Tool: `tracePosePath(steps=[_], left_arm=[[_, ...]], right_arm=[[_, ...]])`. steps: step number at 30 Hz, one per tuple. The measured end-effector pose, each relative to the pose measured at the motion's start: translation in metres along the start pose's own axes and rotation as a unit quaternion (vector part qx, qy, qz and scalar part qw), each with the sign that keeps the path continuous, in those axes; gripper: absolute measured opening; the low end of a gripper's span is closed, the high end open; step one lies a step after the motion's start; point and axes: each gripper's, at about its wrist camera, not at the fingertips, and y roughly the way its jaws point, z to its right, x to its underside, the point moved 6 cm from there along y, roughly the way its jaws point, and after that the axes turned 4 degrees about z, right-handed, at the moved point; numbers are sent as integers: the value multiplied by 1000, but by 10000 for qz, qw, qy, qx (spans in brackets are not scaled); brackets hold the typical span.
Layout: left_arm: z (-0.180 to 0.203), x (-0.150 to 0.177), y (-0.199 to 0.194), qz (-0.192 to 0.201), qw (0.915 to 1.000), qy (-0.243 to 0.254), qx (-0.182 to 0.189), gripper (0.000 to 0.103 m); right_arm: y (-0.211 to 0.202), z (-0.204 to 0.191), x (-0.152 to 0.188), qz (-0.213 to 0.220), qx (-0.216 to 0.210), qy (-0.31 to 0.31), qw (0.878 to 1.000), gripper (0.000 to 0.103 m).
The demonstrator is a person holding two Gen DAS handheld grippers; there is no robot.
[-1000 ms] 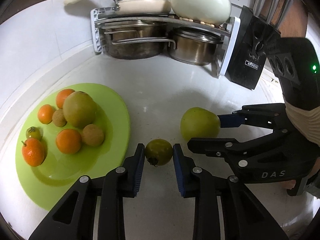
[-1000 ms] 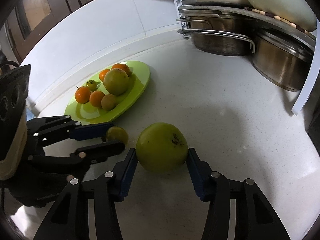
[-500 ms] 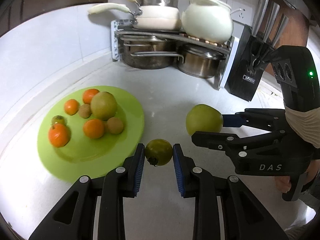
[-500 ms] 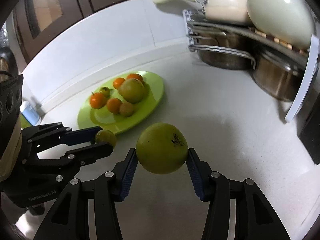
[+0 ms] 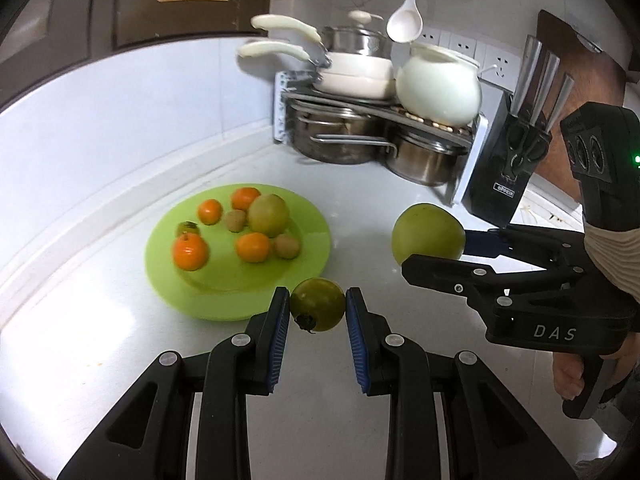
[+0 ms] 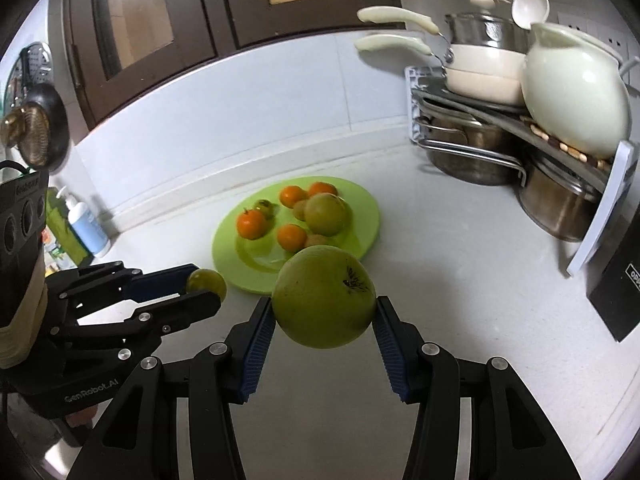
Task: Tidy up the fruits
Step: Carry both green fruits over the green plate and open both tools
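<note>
My left gripper [image 5: 318, 312] is shut on a small green tomato [image 5: 318, 309] and holds it above the white counter, in front of the green plate [image 5: 316, 236]. My right gripper [image 6: 324, 312] is shut on a large green apple [image 6: 324, 296], also held in the air, to the right of the plate [image 6: 368, 216]. The plate carries several oranges, small brown fruits, a small green fruit and another large green apple [image 5: 268, 215]. The apple in my right gripper also shows in the left wrist view [image 5: 427, 233], and the tomato in the right wrist view [image 6: 207, 283].
A metal rack [image 5: 360, 112] with steel pots, white pans and a white jug [image 5: 438, 88] stands at the back right corner. A black knife block [image 5: 508, 168] stands to its right. A soap bottle [image 6: 86, 228] stands at the far left by the wall.
Both grippers have risen with their fruit, off the counter. The plate now looks farther away and lower in both views.
</note>
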Motion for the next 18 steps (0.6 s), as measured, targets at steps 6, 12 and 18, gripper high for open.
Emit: tracePosePath(steps=[6,12,18], left_arm=[[-17,-2,-17,108,9996,-25,-276,29],[-37,-4,-27,159,9986,67,-500,29],[-57,-7,-23,155,9982,39,-571,29]], right_arm=[[1,-22,-5,53,-159,-69,9998,51],[9,-44,-9,87,-288,-145,9994,51],[21,-56,-13,71,-297,-145,9994,51]])
